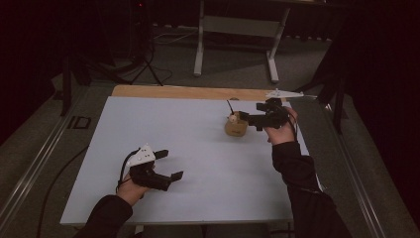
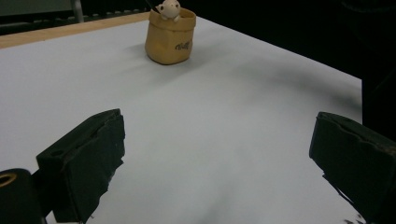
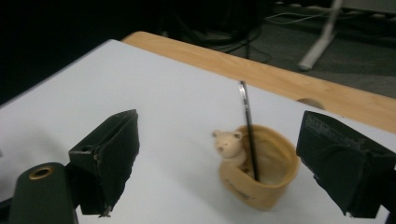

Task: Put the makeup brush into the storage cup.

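Right gripper view: pen [image 3: 247, 130] upright in bear cup [image 3: 261, 179], apparently delivered; right gripper [image 3: 219, 163] spread, empty; left gripper [image 2: 215, 154] spread, idle.

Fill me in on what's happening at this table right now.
A person holds a two-jaw gripper in each hand over a white table top. The right gripper is beside a small tan pouch-shaped pot with a little cream bear figure on its rim, jaws open and off it. A thin dark pen stands upright inside the pot. The left gripper is at the near left, jaws open on nothing, pointed towards the pot.
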A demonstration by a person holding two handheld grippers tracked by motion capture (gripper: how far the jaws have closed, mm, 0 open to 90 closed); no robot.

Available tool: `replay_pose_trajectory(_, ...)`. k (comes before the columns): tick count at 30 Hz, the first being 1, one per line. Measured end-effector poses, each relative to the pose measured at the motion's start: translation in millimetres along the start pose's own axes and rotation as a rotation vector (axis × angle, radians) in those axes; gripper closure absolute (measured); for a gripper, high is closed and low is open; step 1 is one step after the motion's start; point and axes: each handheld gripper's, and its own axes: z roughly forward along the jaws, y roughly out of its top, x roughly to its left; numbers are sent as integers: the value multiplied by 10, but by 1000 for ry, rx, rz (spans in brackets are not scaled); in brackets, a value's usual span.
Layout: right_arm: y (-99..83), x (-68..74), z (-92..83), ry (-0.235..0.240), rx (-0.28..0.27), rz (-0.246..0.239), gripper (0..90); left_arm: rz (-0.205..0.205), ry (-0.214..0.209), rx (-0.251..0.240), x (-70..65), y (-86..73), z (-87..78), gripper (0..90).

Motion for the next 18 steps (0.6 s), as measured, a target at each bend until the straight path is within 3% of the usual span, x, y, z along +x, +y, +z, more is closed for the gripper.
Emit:
replay_pose_trajectory(2, -25, -2, -43, -11, -10, -10, 160, -5, -4, -1, 13, 16, -19, 39)
replay_pose_trajectory(6, -99, -21, -98, 48, -28, -16, 159, 1, -16, 6, 19, 37, -54, 38)
replay_pose_trajectory(9, -158, -1, -136, 48, -37, -48, 150, 10, -25, 13, 22, 56, -82, 38)
replay_pose_trajectory(13, -221, 33, -187, 76, -42, -55, 142, 18, -50, 11, 34, 83, -128, 38)
replay_pose_trajectory(18, -331, 122, -245, 144, -56, -63, 145, 26, -66, 12, 56, 106, -199, 39)
